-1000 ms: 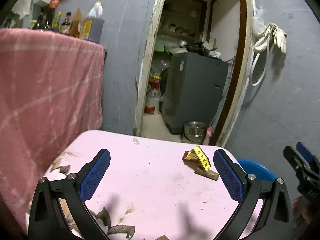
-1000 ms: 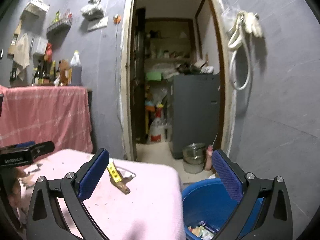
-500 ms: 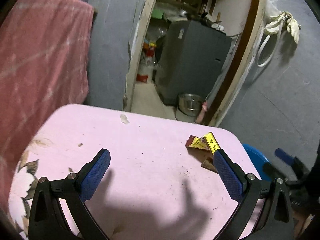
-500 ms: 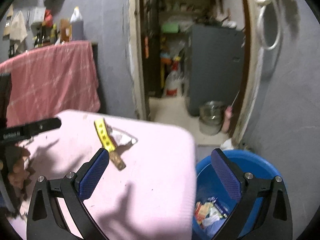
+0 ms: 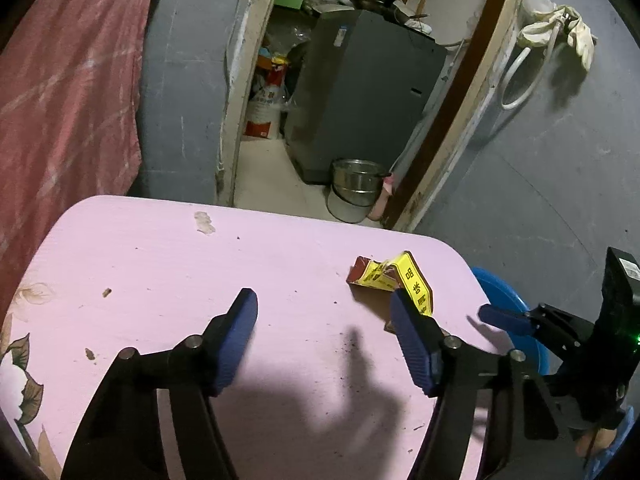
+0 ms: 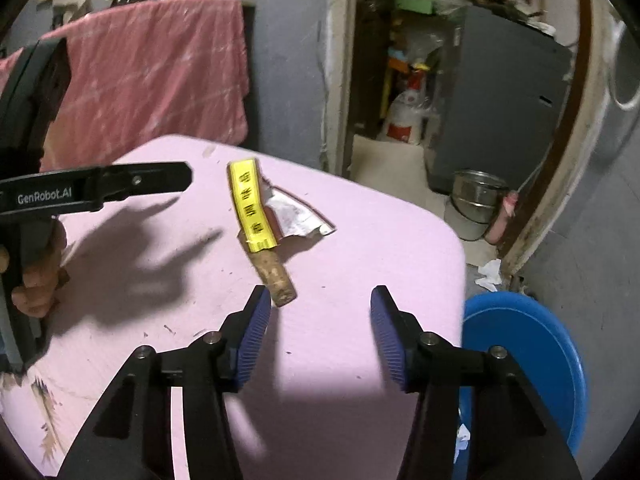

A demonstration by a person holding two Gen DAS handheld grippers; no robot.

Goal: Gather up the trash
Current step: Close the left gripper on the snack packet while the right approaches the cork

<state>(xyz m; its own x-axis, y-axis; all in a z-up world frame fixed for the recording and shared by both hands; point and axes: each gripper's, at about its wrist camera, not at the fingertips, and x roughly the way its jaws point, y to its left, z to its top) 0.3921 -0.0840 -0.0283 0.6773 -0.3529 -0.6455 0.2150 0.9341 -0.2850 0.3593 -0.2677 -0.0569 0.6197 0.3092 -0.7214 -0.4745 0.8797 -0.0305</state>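
Observation:
A yellow wrapper [image 6: 250,206] with a brown stick end [image 6: 278,278] and torn white paper [image 6: 296,216] lies on the pink table [image 6: 360,240]. It also shows in the left wrist view [image 5: 394,282] near the table's right edge. My right gripper [image 6: 316,332] is open and empty, just short of the stick end. My left gripper [image 5: 322,340] is open and empty above the table, its right finger [image 5: 414,346] beside the wrapper. A blue bin [image 6: 524,364] with trash in it stands on the floor right of the table.
A pink cloth [image 5: 68,92] hangs over furniture to the left. Behind the table an open doorway shows a grey appliance [image 5: 360,92] and a metal pot [image 5: 354,190] on the floor. A grey wall [image 5: 560,160] with a hanging hose is at right.
Both grippers have tilted down and moved in over the table toward the wrapper. Both sets of fingers have narrowed somewhat but stay open.

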